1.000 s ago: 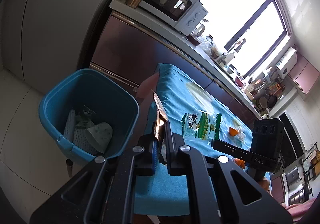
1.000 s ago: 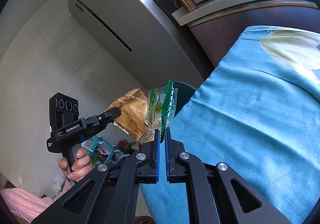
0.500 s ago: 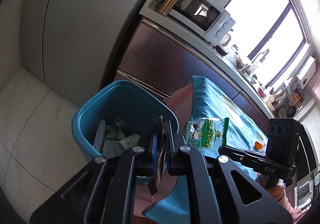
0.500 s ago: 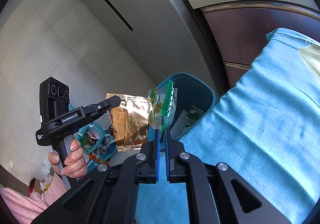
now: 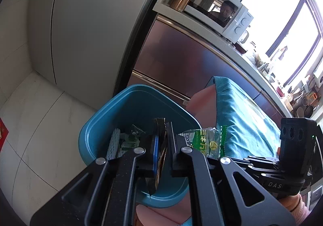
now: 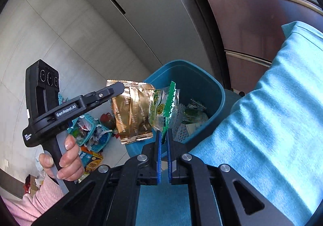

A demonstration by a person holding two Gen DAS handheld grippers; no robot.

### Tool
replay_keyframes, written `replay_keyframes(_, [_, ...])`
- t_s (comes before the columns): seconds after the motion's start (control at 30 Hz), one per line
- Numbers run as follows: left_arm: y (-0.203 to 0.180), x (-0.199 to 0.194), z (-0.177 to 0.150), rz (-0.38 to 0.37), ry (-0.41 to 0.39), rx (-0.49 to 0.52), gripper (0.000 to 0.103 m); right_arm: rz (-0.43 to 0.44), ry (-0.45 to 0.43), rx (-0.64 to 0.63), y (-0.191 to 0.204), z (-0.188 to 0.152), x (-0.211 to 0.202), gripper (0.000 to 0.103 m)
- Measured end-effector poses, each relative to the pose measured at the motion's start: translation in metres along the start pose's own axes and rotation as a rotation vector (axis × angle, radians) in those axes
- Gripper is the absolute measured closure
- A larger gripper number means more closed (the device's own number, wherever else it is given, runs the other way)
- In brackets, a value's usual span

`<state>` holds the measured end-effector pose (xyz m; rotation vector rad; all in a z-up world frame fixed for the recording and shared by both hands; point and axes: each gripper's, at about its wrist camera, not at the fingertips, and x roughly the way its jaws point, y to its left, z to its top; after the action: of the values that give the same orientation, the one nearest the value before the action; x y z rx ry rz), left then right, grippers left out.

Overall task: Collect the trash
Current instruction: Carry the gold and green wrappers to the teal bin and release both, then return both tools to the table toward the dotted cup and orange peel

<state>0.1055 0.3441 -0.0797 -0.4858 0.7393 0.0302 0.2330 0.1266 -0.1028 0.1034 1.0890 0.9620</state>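
Gold wrapper (image 6: 132, 113) clamped in left gripper (image 6: 118, 86), green packet (image 6: 163, 109) clamped in right gripper (image 6: 164, 135), both near blue bin (image 6: 218, 92) rim, likely for dropping.

The gold wrapper (image 6: 132, 114) is a flat foil sachet with crimped ends; it hangs upright above the near rim of the blue bin (image 6: 219, 92). Just beside it hangs the green and clear wrapper (image 6: 163, 109), crumpled, with a zigzag edge, also over the bin. The bin stands open on the floor; inside lie white foam netting (image 6: 178, 120) and what seems to be more wrappers.
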Motion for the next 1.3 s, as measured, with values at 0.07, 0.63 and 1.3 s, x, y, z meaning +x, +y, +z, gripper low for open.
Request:
replay_keyframes(0.07, [-0.003, 0.005, -0.002, 0.014, 0.009, 0.014, 0.097, 0.003, 0.010, 0.001, 0.003, 0.000, 0.002, 0.097])
replay_keyframes(0.63, [-0.023, 0.008, -0.016, 0.019, 0.012, 0.080, 0.066, 0.033, -0.028, 0.015, 0.011, -0.017, -0.026, 0.077])
replay_keyframes(1.3, [-0.187, -0.013, -0.076, -0.300, 0.049, 0.393, 0.047, -0.201, -0.353, 0.119, -0.042, -0.126, -0.215, 0.058])
